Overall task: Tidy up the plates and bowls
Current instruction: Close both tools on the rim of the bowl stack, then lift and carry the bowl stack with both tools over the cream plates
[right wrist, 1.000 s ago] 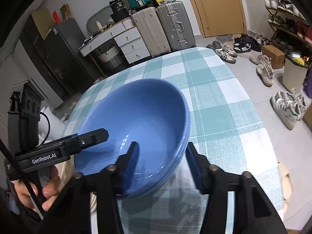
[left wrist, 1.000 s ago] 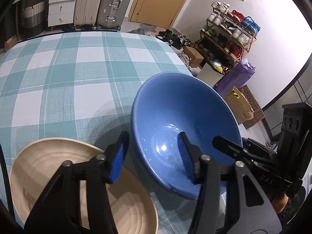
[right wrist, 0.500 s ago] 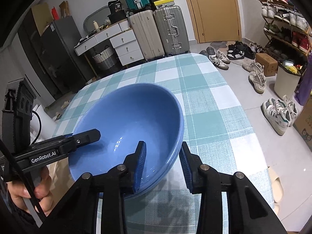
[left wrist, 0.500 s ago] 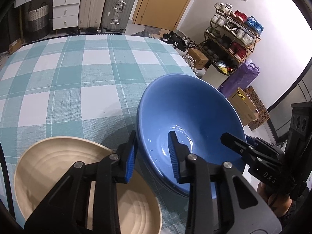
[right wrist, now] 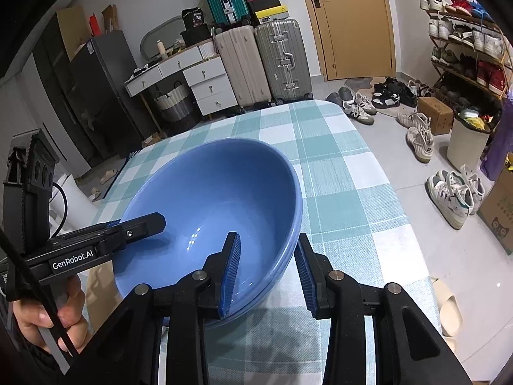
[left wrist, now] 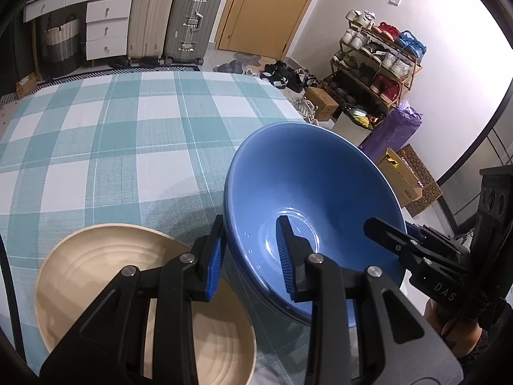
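A large blue bowl (left wrist: 307, 186) sits in a stack of blue bowls on the checked tablecloth; it also shows in the right wrist view (right wrist: 218, 192). My left gripper (left wrist: 250, 253) has its jaws closed on the bowl's near left rim, one finger inside and one outside. My right gripper (right wrist: 267, 269) straddles the opposite rim the same way, with a gap still visible on the outer side. A beige wooden plate (left wrist: 96, 276) lies on the cloth left of the bowls, under my left gripper.
The teal-and-white checked table (left wrist: 112, 141) stretches away to the far edge. The table's right edge (right wrist: 394, 199) drops to a floor with shoes. Suitcases (left wrist: 173, 16) and drawers stand beyond the table.
Both grippers have narrowed around the blue bowl's rim from wide open. The left jaws now pinch the rim. The bowl appears slightly raised and nearer.
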Demonstrator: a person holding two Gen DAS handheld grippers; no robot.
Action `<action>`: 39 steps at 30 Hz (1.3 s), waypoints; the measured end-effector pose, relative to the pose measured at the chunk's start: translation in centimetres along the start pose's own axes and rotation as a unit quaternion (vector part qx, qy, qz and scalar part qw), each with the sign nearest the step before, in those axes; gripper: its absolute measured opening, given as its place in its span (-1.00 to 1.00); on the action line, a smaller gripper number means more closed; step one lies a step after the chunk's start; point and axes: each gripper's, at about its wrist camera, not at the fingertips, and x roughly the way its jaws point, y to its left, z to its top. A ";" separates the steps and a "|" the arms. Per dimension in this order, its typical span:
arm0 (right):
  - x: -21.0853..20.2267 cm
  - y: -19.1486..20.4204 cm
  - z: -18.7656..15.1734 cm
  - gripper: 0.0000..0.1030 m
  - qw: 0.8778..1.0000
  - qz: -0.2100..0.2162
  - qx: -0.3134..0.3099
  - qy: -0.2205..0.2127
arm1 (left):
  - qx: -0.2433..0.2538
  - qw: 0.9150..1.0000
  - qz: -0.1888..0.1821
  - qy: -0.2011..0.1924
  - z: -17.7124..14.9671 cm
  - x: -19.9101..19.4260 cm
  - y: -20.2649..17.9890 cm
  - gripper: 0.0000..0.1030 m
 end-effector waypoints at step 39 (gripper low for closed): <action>-7.0 10.2 -0.5 -0.29 0.996 0.027 -0.072 -0.044 | -0.011 0.995 0.030 -0.095 -3.7 -17.5 1.0 -0.46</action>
